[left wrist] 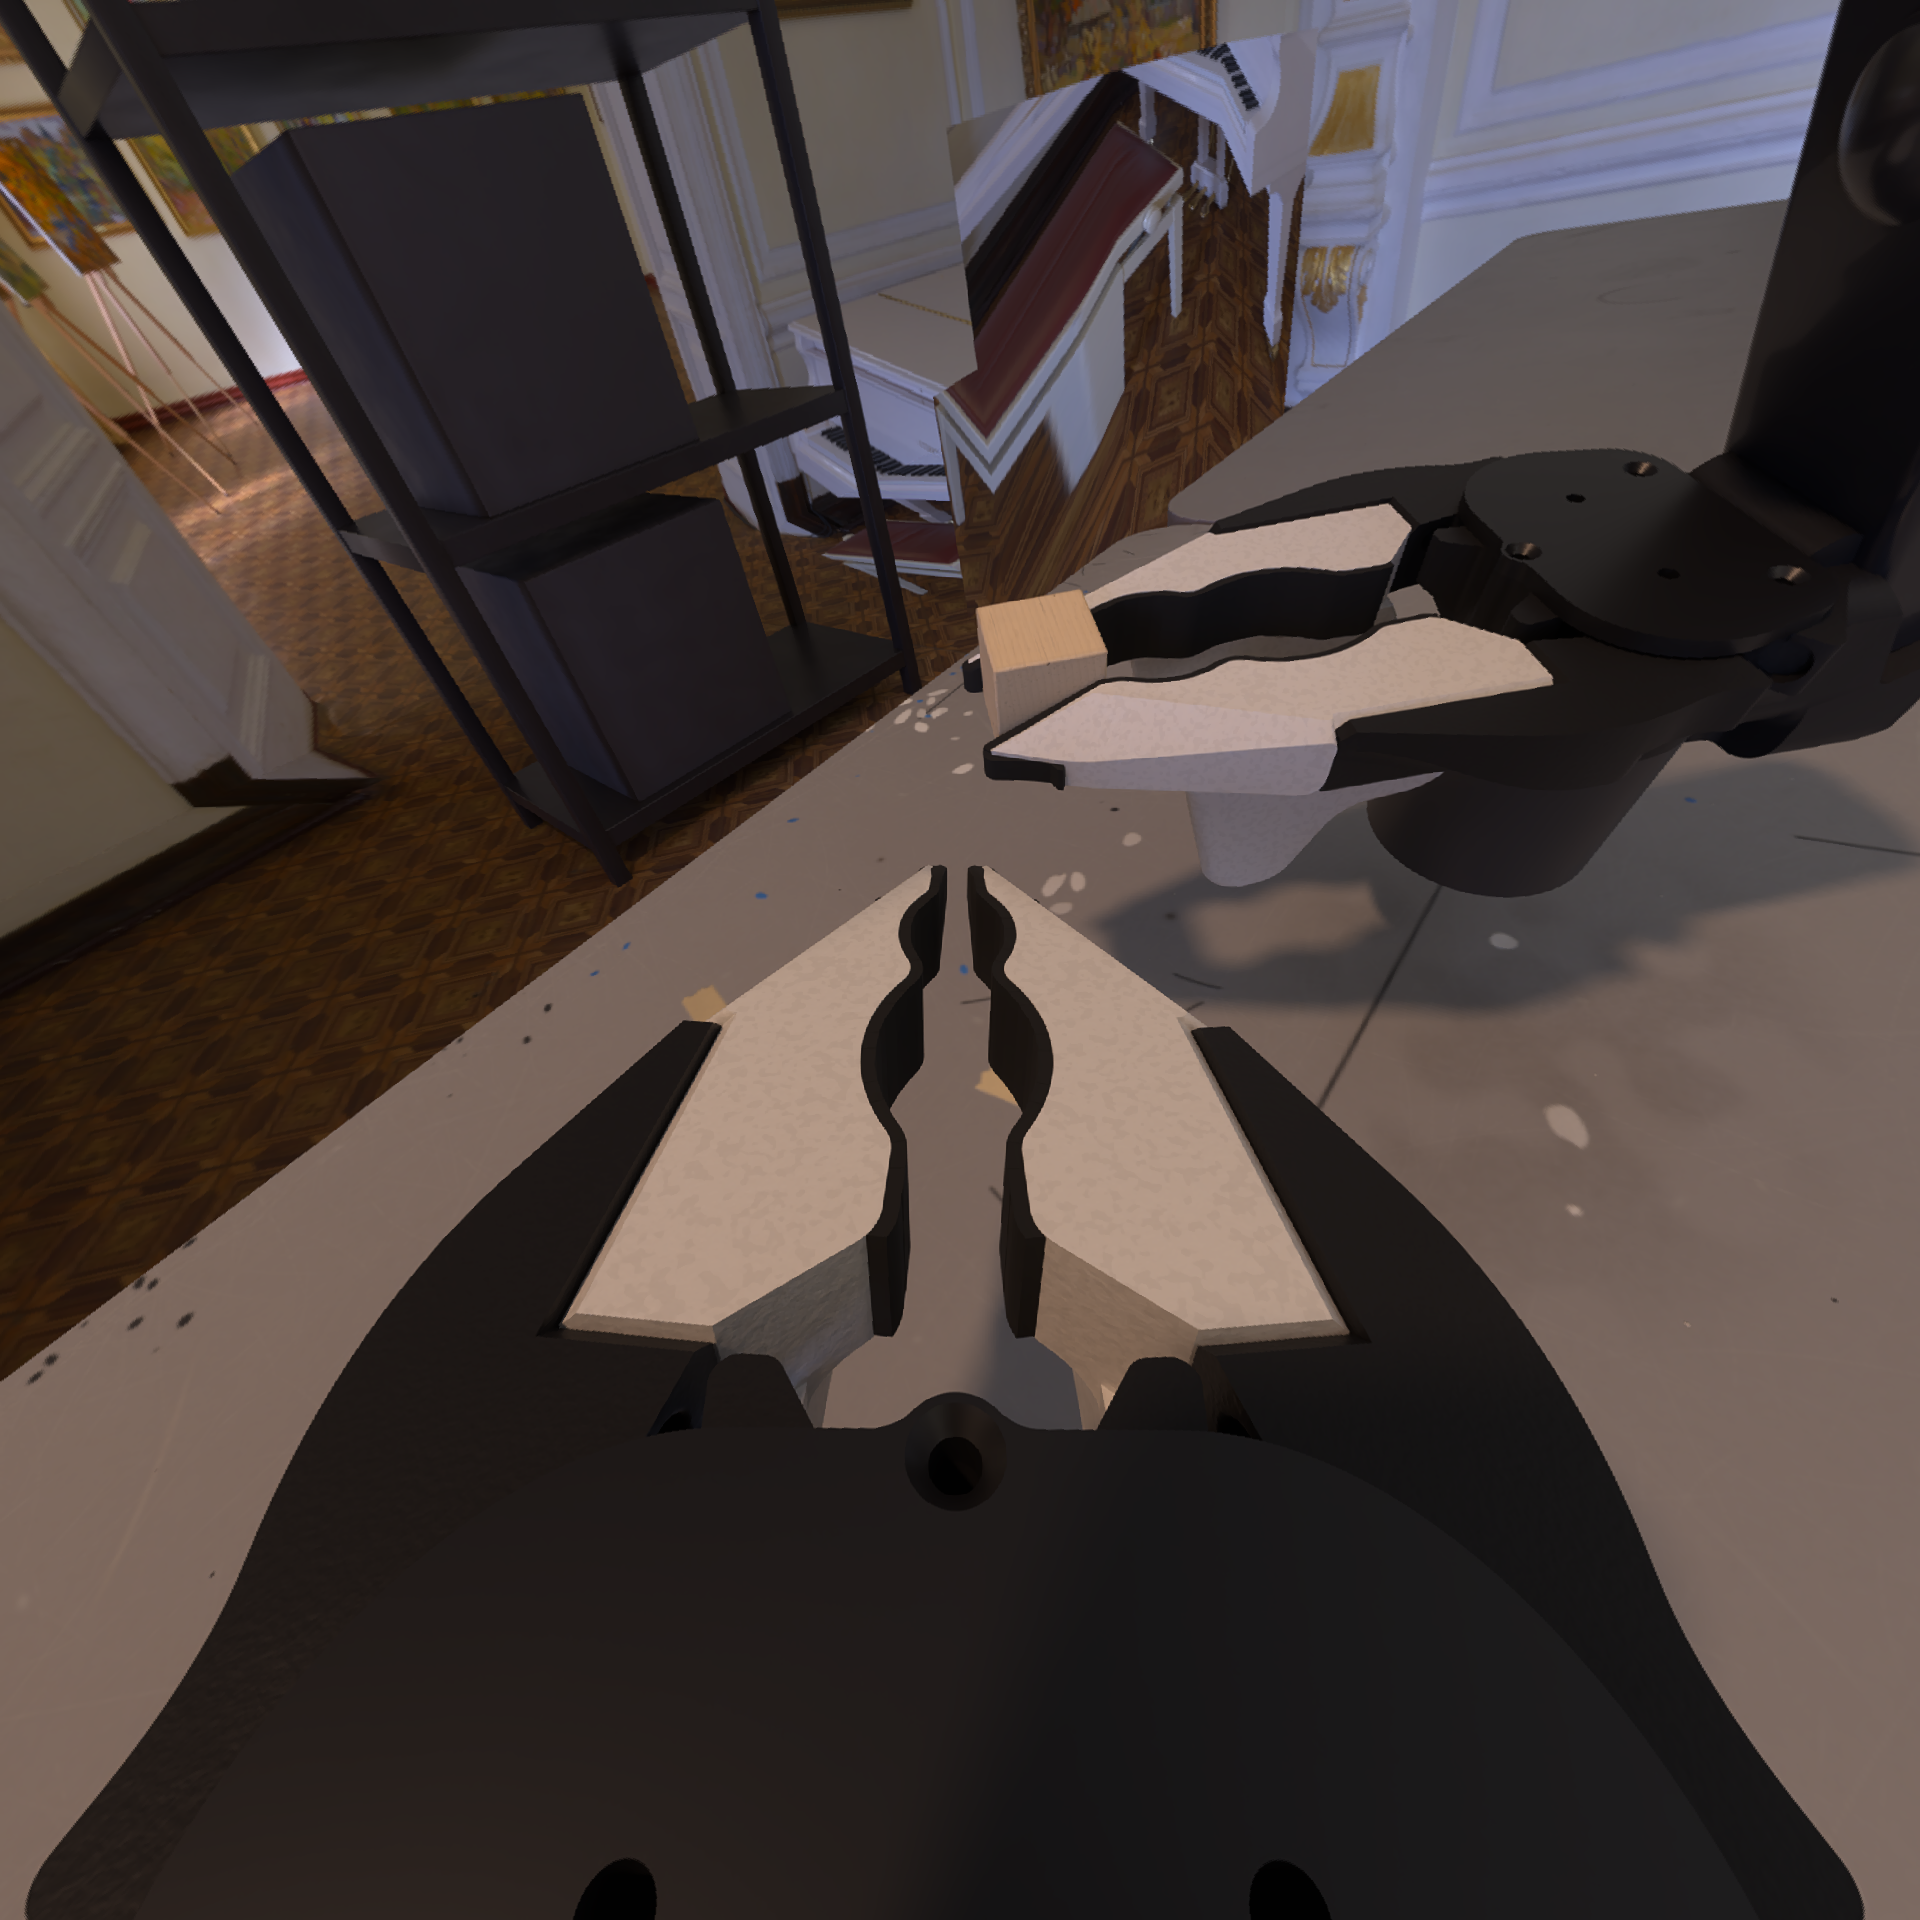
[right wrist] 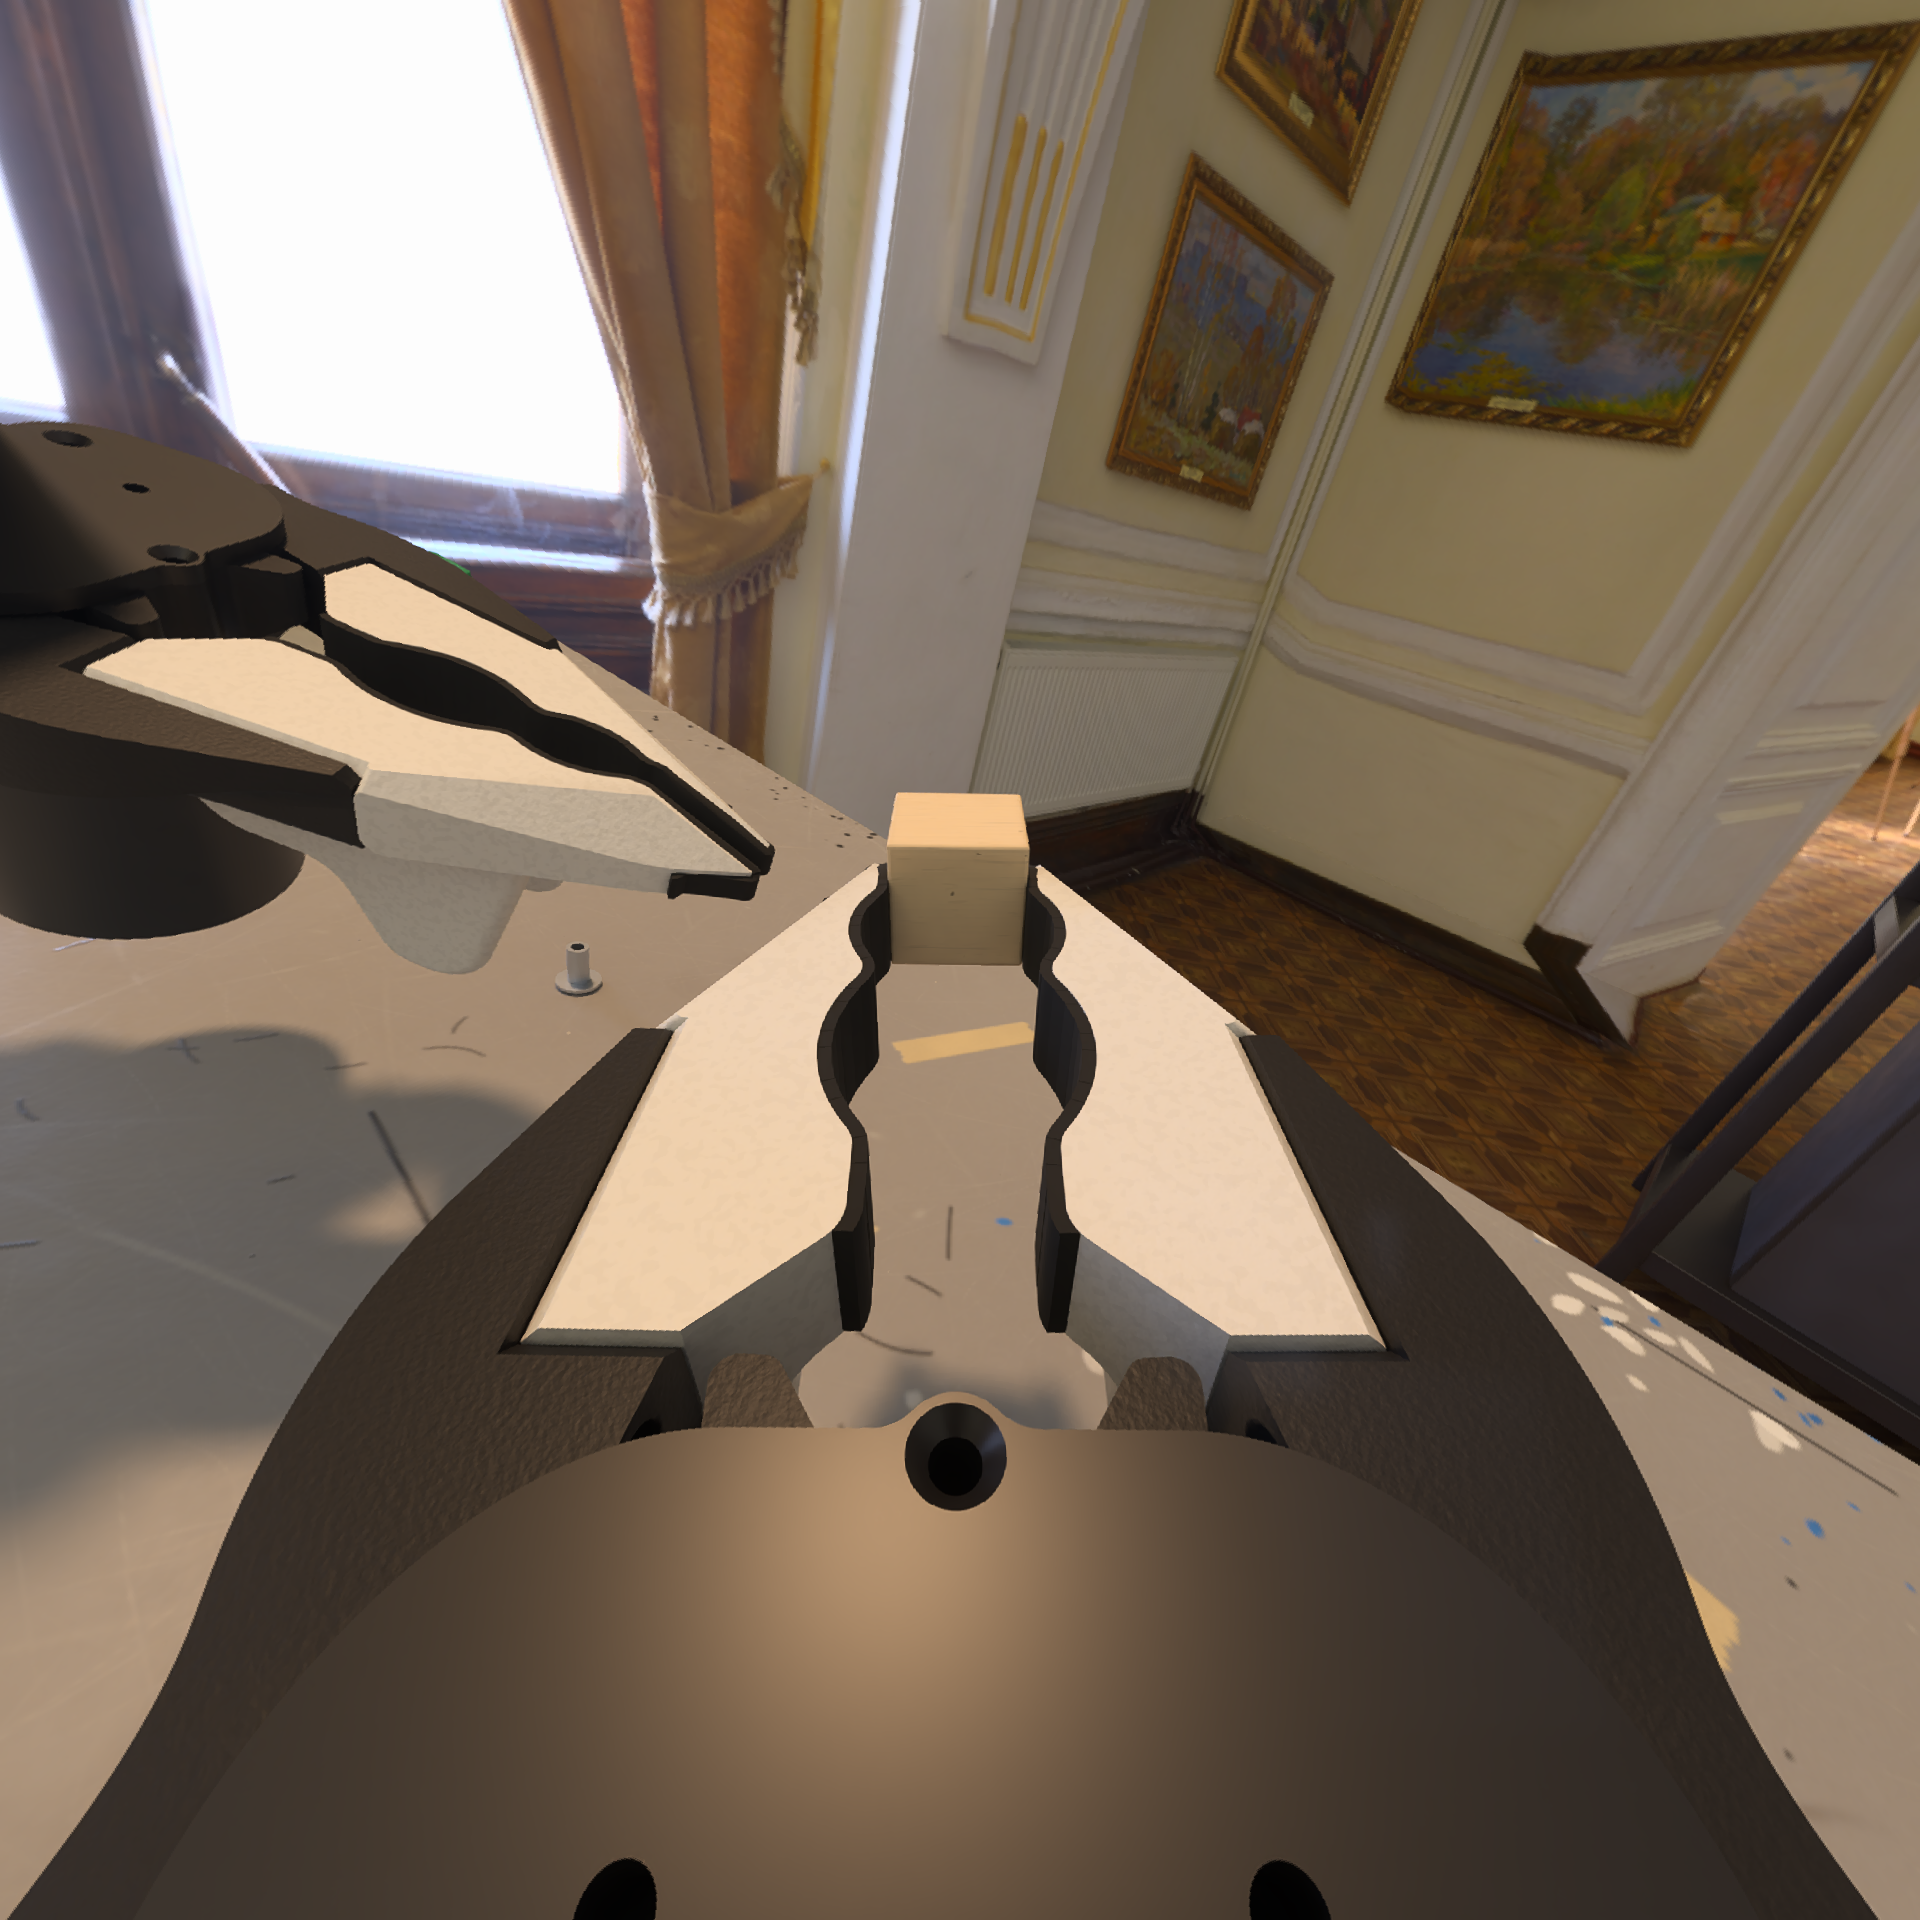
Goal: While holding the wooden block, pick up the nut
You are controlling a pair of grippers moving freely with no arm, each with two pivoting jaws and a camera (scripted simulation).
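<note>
My right gripper (right wrist: 958, 883) is shut on a pale wooden block (right wrist: 958, 894), gripped between its fingertips above the table's edge. In the left wrist view the right gripper (left wrist: 1055, 691) reaches in from the right with the block (left wrist: 1039, 660) at its tips. A small silver nut (right wrist: 575, 971) stands on the grey table (right wrist: 260, 1299), just below and behind the tips of my left gripper (right wrist: 732, 873). The left gripper (left wrist: 956, 883) is shut and empty, hovering a little above the table. The nut does not show in the left wrist view.
The table's edge (left wrist: 520, 1039) runs diagonally close ahead of both grippers, with wooden floor beyond. A black shelf unit (left wrist: 520, 416) stands past the edge. Strips of tan tape (right wrist: 961, 1039) and paint specks mark the tabletop.
</note>
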